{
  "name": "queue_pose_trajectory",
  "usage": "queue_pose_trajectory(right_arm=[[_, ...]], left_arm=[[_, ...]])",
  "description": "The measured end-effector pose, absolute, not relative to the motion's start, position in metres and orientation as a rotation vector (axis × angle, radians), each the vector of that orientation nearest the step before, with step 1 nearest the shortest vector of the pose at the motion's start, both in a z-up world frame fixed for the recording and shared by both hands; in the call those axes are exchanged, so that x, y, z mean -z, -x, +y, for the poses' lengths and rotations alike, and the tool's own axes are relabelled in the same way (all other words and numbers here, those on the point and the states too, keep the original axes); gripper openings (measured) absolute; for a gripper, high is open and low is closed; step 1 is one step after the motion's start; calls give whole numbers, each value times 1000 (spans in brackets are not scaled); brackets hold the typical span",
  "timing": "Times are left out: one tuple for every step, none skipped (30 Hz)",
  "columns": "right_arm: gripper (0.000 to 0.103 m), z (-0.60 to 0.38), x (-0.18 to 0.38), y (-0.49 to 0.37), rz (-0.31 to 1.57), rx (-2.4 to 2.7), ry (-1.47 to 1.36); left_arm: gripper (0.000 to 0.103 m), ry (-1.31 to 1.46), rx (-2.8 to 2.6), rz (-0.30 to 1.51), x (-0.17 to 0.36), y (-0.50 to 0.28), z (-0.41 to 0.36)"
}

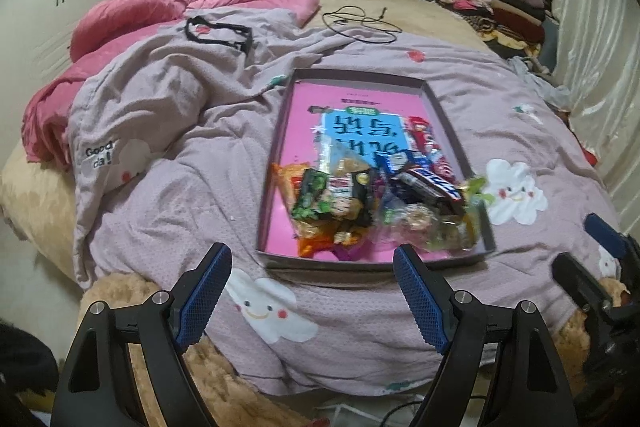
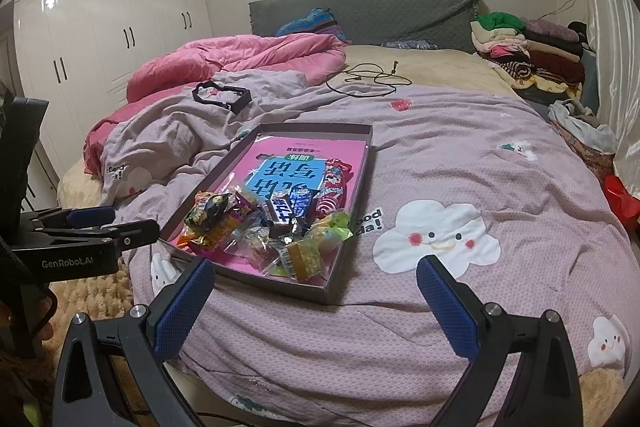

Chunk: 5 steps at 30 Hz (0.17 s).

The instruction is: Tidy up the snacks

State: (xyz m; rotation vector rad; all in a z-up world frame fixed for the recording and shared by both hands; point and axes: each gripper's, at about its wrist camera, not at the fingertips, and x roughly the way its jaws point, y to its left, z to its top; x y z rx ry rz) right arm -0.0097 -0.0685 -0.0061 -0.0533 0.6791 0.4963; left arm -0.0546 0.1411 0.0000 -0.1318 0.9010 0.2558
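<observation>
A shallow box (image 1: 444, 115) is seen on the mauve quilt (image 1: 168, 147), with snack packets (image 1: 380, 203) heaped at its near end; the left claw (image 1: 312, 291) is held wide apart before it.

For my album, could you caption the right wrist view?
Open right gripper faces a snack pile in a box on the bed.
</observation>
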Motion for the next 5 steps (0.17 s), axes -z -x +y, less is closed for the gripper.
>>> queue_pose_trajectory(right_arm=[[102, -71, 6, 8, 672, -484, 50], [102, -74, 6, 5, 663, -468, 49], [102, -79, 5, 2, 652, -446, 45], [102, -85, 5, -4, 645, -423, 33], [102, -91, 5, -11, 644, -407, 21]], left_arm=[[84, 139, -264, 904, 1, 52, 145], [84, 154, -272, 903, 2, 50, 152], [84, 174, -272, 896, 3, 47, 161], [84, 195, -274, 887, 3, 42, 172], [84, 205, -285, 873, 3, 37, 184]])
